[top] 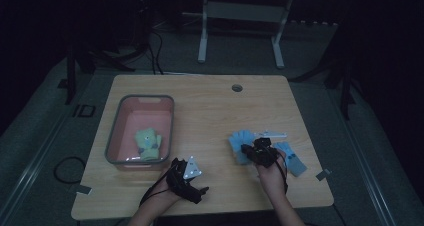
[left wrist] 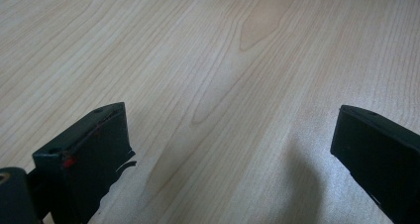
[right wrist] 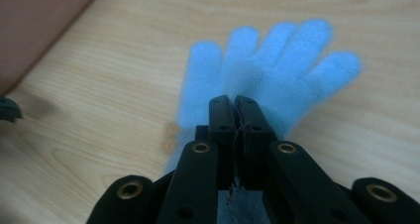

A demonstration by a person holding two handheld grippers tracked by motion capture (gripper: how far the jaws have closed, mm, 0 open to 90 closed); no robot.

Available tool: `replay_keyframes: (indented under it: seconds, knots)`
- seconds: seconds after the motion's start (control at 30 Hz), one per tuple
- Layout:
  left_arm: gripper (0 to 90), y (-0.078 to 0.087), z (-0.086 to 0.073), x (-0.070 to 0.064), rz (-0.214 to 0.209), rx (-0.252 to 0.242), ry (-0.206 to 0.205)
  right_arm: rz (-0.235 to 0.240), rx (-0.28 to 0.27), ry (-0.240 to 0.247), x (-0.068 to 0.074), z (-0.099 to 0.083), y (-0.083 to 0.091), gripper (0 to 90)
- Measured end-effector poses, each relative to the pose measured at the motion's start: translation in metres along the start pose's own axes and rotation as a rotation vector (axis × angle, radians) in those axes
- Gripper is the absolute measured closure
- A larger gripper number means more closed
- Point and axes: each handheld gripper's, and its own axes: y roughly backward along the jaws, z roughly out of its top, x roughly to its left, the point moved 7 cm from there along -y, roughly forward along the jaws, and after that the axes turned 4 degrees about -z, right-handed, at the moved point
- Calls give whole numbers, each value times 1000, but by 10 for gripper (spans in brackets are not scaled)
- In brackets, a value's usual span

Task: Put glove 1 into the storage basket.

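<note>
Pinching the light blue knitted glove (right wrist: 267, 70) between closed jaws, the right gripper (right wrist: 234, 101) must next carry it left to the pink plastic basket (top: 114, 136), while the left gripper (left wrist: 228, 140) waits open over the bare wooden table (left wrist: 223, 50).

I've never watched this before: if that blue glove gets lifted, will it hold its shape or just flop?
Likely flop: the blue glove looks like soft fuzzy knit lying flat on the table. Probably light too, being thin. The right gripper, jaws closed at its cuff end, should grip it without slipping, since the fabric looks fuzzy.
</note>
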Motion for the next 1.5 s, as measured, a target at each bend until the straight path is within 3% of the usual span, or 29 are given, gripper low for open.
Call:
replay_keyframes:
  seconds: [0.17,0.27,0.33,0.4,0.6,0.73,0.9,1.07,1.17,1.3,1.5]
  knots:
    - [23,0,-1,-1,2,-4,-10,14,29,5,11,-12,-12,863]
    - [22,0,-1,-1,2,-5,-11,-1,41,3,15,-16,-18,847]
    - [23,-1,-2,-1,2,-3,-16,-19,50,14,15,-19,-23,800]
    - [22,-1,-3,-1,-1,0,-20,-7,61,8,15,-22,-27,772]
    - [23,0,-3,-1,-2,-8,-17,17,35,2,10,-16,-16,681]
    - [23,-1,-3,-2,-7,-5,-19,19,12,76,6,-7,-5,666]
    - [23,-1,-3,-2,-11,-7,-16,23,-1,190,-12,0,4,651]
    - [23,-2,-4,-1,-12,-4,-16,60,-11,229,-39,1,16,650]
    - [23,-2,-4,-1,-16,-4,-13,74,-11,279,-53,-1,26,672]
    - [23,-2,-4,-1,-14,-7,-13,98,-23,279,-75,-3,39,665]
    - [23,-2,-4,-1,-16,-2,-12,76,3,280,-109,-15,52,636]
